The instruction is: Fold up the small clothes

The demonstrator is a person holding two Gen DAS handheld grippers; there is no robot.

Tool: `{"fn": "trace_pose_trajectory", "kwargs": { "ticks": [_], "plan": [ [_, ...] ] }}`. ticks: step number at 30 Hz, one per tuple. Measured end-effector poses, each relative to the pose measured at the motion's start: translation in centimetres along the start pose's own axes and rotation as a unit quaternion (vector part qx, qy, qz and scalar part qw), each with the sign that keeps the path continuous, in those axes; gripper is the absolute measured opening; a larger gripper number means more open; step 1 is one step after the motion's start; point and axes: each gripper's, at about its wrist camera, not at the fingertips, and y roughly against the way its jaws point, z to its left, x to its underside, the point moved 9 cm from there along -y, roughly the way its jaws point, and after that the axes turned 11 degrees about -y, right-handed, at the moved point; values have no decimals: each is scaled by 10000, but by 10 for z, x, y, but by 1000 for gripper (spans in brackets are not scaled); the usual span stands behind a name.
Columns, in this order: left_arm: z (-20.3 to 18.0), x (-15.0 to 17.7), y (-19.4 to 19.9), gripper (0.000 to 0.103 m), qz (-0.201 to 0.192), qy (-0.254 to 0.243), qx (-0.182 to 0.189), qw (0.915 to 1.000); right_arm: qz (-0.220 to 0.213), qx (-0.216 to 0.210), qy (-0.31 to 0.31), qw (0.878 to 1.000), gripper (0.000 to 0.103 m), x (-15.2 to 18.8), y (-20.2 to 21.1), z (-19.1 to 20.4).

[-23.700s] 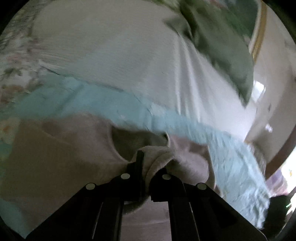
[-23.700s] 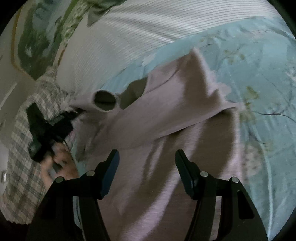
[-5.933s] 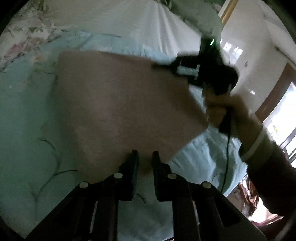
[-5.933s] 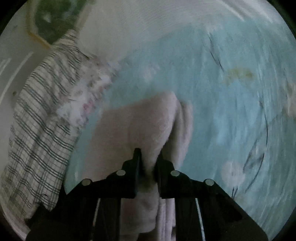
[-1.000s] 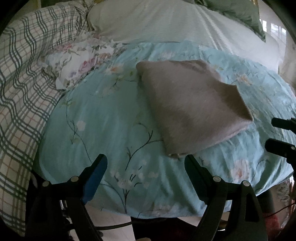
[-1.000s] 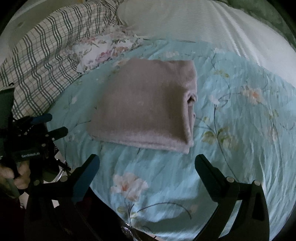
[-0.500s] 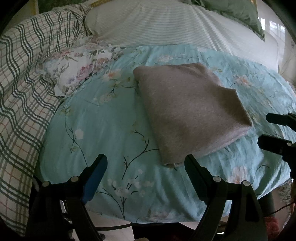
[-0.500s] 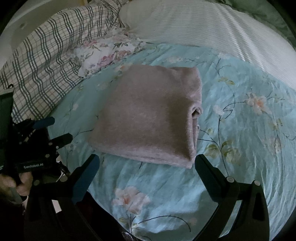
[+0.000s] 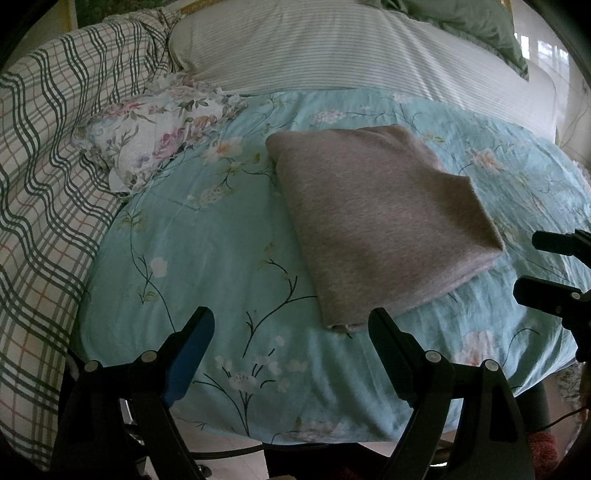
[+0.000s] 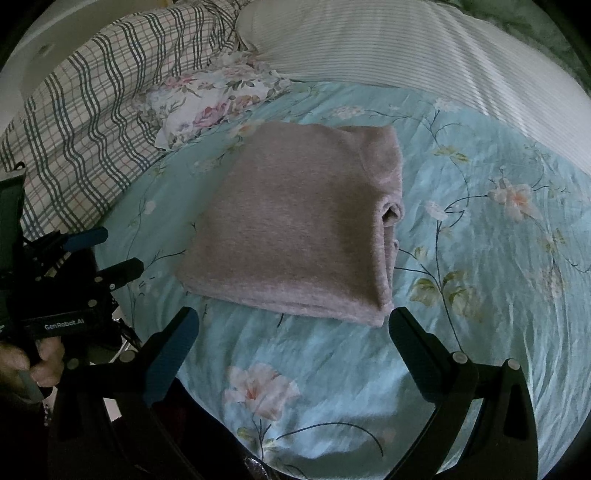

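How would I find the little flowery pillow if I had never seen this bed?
Start at the light blue floral bedspread that covers the bed. Follow it up to its far left corner, where the plaid blanket lies. The small pillow sits there, beside the folded mauve garment; it alone is white with pink roses and a frilly edge.

A bed fills the room, spread with a light blue flowered sheet. A checked blanket lies bunched along its left side, with a small flowered pillow beside it. A white striped cover lies across the far end, with a green pillow beyond. Daylight shines on pale floor at the far right.
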Motion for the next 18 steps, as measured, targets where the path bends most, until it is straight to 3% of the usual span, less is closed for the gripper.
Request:
{"fn": "trace_pose_trajectory", "kwargs": {
  "ticks": [18],
  "plan": [
    [1, 2, 3, 86, -11, 69, 10, 10000, 31, 20, 42, 10000, 102, 2, 1, 0]
  ]
}}
